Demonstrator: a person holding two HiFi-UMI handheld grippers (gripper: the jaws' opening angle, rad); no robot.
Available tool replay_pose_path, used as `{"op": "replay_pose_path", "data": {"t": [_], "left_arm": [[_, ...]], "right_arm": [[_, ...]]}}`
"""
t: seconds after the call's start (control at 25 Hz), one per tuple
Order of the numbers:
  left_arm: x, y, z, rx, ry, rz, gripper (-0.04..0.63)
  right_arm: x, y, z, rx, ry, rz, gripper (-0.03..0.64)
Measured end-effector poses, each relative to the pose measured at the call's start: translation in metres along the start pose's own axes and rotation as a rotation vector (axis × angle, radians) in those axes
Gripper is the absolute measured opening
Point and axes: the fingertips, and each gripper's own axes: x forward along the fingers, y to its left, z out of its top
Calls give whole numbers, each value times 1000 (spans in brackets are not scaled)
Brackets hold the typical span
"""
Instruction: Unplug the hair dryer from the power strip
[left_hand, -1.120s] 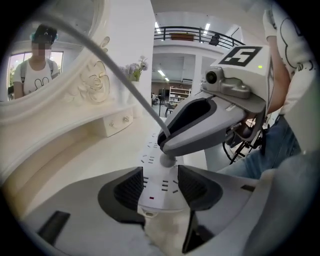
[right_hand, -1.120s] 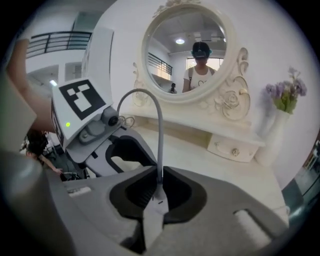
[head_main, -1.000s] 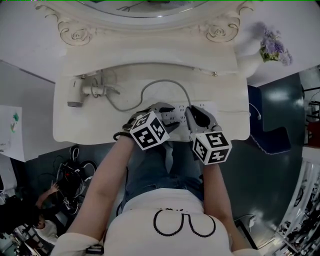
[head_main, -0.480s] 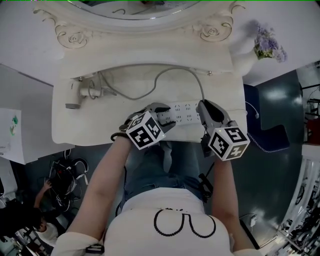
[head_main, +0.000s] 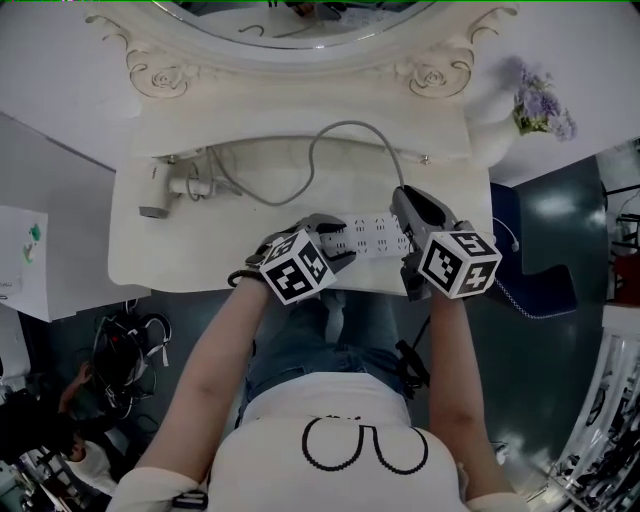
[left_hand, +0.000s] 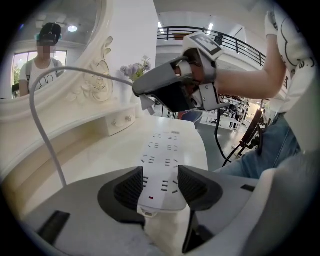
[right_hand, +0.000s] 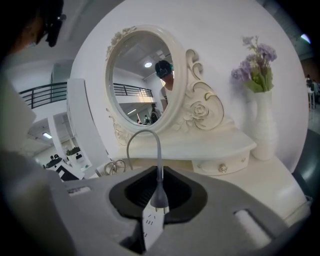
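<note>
The white power strip (head_main: 375, 237) lies on the cream dressing table (head_main: 190, 255). My left gripper (head_main: 338, 238) is shut on its near end, and in the left gripper view the pads (left_hand: 131, 189) press both sides of the strip (left_hand: 161, 165). My right gripper (head_main: 400, 197) is shut on the grey plug (right_hand: 159, 200), which hangs above the strip, clear of its sockets. A white tag (right_hand: 149, 225) dangles from the plug. The grey cord (head_main: 345, 128) arches from the plug back to the white hair dryer (head_main: 165, 187) at the table's left.
An oval mirror (right_hand: 140, 80) in a carved frame stands at the back. A white vase of purple flowers (head_main: 535, 100) is at the right rear corner. A small drawer with a knob (right_hand: 220, 168) sits under the mirror shelf. The table's front edge runs just behind my grippers.
My right gripper has lifted up and to the right with the plug, off the strip. The cord's arch has risen higher. The left gripper has stayed on the strip's end.
</note>
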Motion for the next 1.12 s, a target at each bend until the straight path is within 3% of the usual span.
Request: {"op": "replay_pose_path", "data": {"t": [0.28,0.48,0.6,0.84,1.12], "left_arm": [[-1,0,0,1,-2,-2,215],[-2,0,-1,-2,-8,-5,215],[-2,1,-1,2,-14,-8,215],[-3,2,-2,5,-31,-16,215],[-5,3,1,-53,-61,-24,215]], "right_arm": [[56,-18,-6,196,140,43,41],[87,-25,-12,241,192,34,43],[95,-22,-15,242,201,37,119],[86,-21,-1,233,110,8,244],[39,-7,32,140,-44,-39,252]]}}
